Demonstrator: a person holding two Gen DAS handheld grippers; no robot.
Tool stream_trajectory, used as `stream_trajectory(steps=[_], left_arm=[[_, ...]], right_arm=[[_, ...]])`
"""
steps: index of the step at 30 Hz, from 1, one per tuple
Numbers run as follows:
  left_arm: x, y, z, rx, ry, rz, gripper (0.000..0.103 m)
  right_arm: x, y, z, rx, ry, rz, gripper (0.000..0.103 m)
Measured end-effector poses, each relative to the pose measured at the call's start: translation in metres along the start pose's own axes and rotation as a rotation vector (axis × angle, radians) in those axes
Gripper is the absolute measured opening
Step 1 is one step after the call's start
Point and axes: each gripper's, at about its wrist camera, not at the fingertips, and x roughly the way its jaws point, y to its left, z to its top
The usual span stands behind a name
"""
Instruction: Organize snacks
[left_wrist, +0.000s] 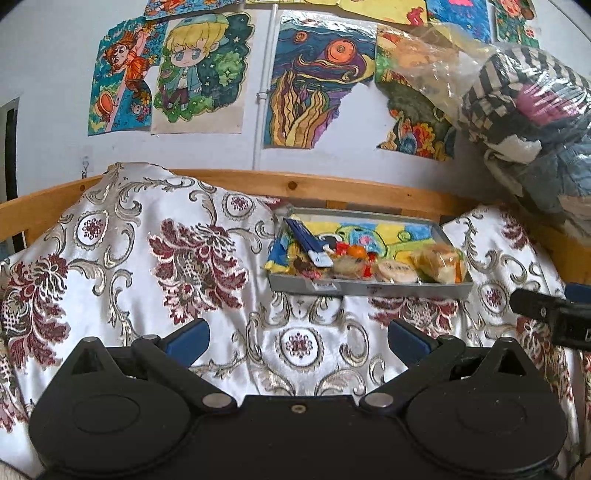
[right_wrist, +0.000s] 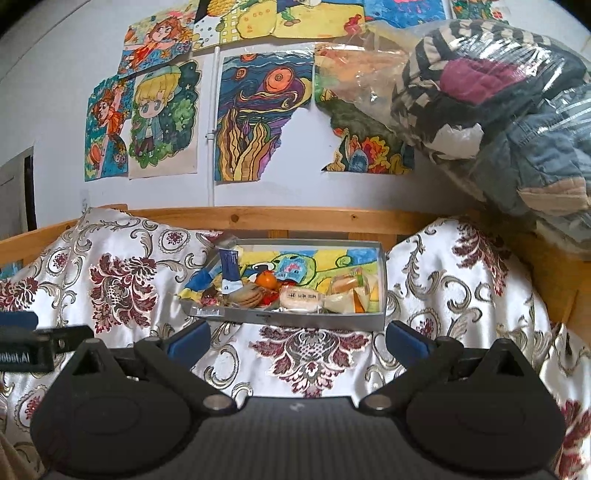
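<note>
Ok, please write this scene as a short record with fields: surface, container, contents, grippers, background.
surface: floral cloth over a wooden-framed bed
container: shallow grey tray, lying on the cloth by the wooden rail
contents: blue packet, orange fruit, round biscuits, wrapped round cake, clear-wrapped pastries
grippers: left gripper and right gripper open, empty, short of the tray
background: colourful drawings; bagged clothes

Left gripper (left_wrist: 297, 341) jaws spread wide, empty, level. Right gripper (right_wrist: 297, 341) same, at its 3 o'clock, apart.
</note>
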Motion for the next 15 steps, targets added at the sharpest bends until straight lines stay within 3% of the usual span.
stream_trajectory(steps=[15], left_arm=[[-0.013, 0.01, -0.019, -0.028, 0.019, 0.007, 0.102]], right_arm=[[-0.016, 0.017, -0.015, -0.043, 0.023, -0.06, 0.103]])
